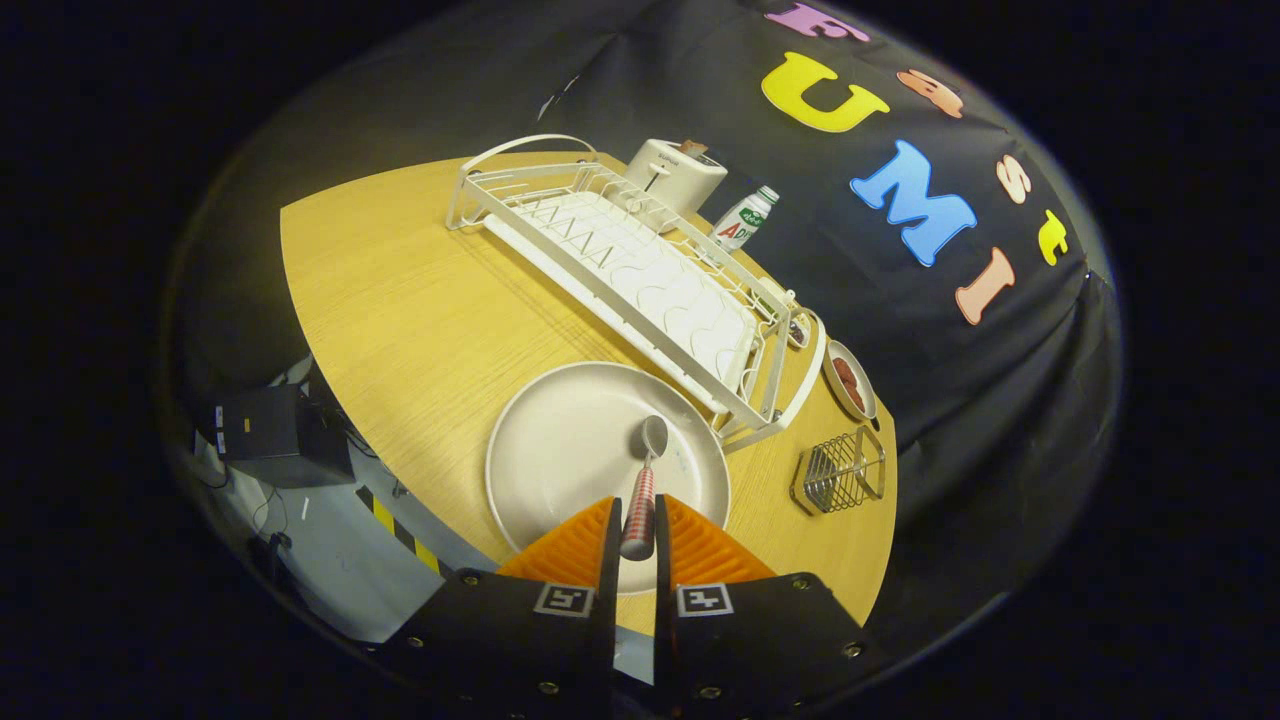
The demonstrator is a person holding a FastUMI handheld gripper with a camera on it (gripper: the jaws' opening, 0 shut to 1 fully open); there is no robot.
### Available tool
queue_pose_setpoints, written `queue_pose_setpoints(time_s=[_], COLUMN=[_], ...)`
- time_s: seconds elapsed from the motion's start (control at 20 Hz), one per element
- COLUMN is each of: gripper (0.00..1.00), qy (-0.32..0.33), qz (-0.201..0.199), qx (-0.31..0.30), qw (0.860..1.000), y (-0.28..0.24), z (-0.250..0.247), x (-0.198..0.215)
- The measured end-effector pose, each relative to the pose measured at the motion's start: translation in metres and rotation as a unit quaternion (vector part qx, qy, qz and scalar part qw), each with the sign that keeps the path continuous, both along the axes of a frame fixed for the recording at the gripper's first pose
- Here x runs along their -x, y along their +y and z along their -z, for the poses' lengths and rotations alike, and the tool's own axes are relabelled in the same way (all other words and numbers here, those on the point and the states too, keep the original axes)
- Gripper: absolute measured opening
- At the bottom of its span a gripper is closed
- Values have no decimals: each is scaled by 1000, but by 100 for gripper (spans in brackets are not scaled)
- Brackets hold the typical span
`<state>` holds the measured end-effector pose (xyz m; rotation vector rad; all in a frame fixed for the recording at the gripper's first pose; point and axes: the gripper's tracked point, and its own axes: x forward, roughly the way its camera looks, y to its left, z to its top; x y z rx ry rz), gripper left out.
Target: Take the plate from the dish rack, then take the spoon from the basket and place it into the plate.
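Note:
A round cream plate (575, 450) lies flat on the wooden table (400, 310), just ahead of my fingers and in front of the white dish rack (620, 270). My gripper (637, 525) is shut on the spoon (642, 490), both fingers pressing its checked red-and-white handle. The spoon's metal bowl (654, 436) reaches out over the plate's right half. Whether it touches the plate I cannot tell. The small wire basket (842, 470) stands to the right of the plate and holds nothing that I can see.
A white toaster (676, 172) and a small bottle (745, 218) stand beyond the rack. A little dish with something red (850, 382) sits behind the wire basket. The table's near edge drops to a floor with a black box (280, 437) and striped tape (400, 530).

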<state>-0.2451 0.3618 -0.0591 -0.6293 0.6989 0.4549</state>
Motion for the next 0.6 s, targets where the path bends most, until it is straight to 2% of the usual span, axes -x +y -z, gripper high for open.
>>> queue_pose_setpoints(time_s=[0.15, 0.2, 0.6], gripper=[17, 21, 21], qy=[-2, -4, -11], qz=[-5, -6, 8], qx=[2, 4, -11], qw=[1000, 1000, 1000], y=[2, 1, 0], z=[2, 0, -12], x=[5, 5, -1])
